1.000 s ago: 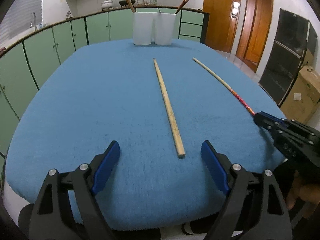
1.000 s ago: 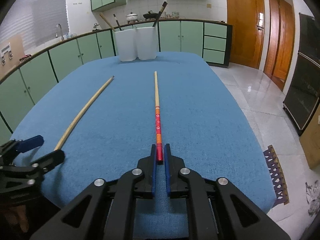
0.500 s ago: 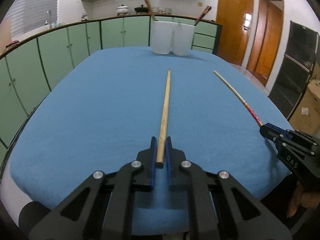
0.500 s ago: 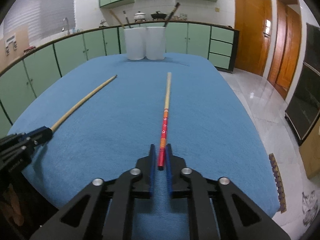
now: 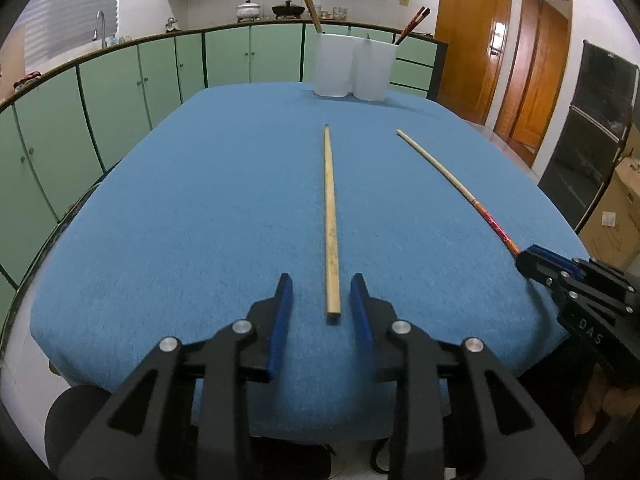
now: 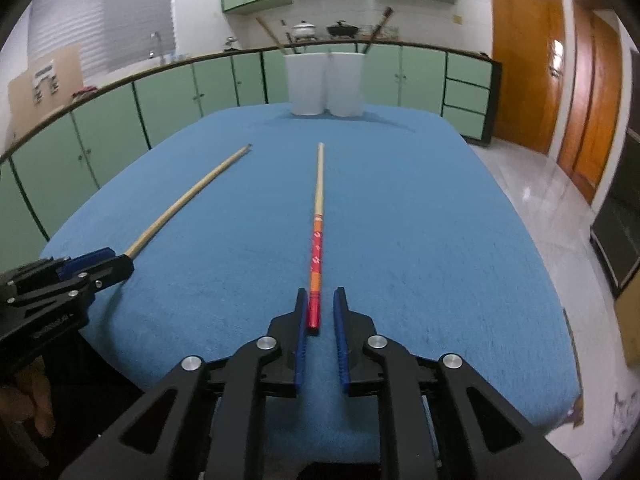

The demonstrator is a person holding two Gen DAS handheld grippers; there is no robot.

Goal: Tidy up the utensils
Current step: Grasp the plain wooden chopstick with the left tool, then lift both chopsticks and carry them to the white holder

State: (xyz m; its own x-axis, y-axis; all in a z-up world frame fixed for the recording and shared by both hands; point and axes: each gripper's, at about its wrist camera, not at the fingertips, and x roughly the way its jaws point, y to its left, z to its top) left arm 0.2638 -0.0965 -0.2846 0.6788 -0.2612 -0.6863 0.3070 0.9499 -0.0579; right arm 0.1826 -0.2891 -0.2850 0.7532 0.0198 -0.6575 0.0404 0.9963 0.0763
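A plain wooden chopstick (image 5: pixel 330 216) lies on the blue table cloth (image 5: pixel 200 200), its near end between the fingers of my left gripper (image 5: pixel 322 296), which is open. A chopstick with a red patterned handle (image 6: pixel 316 256) lies parallel to it, its near end between the fingers of my right gripper (image 6: pixel 319 307), which is open by a small gap. Both chopsticks rest on the cloth. Two white holders (image 5: pixel 352 68) with chopsticks in them stand at the table's far edge.
Green kitchen cabinets (image 5: pixel 120 92) run along the left and back. Wooden doors (image 5: pixel 504 52) and a cardboard box (image 5: pixel 616 216) are to the right. The table's near edge lies just under both grippers.
Both grippers were shut on their chopsticks half a second ago and have opened. The chopsticks lie on the cloth between the fingers.
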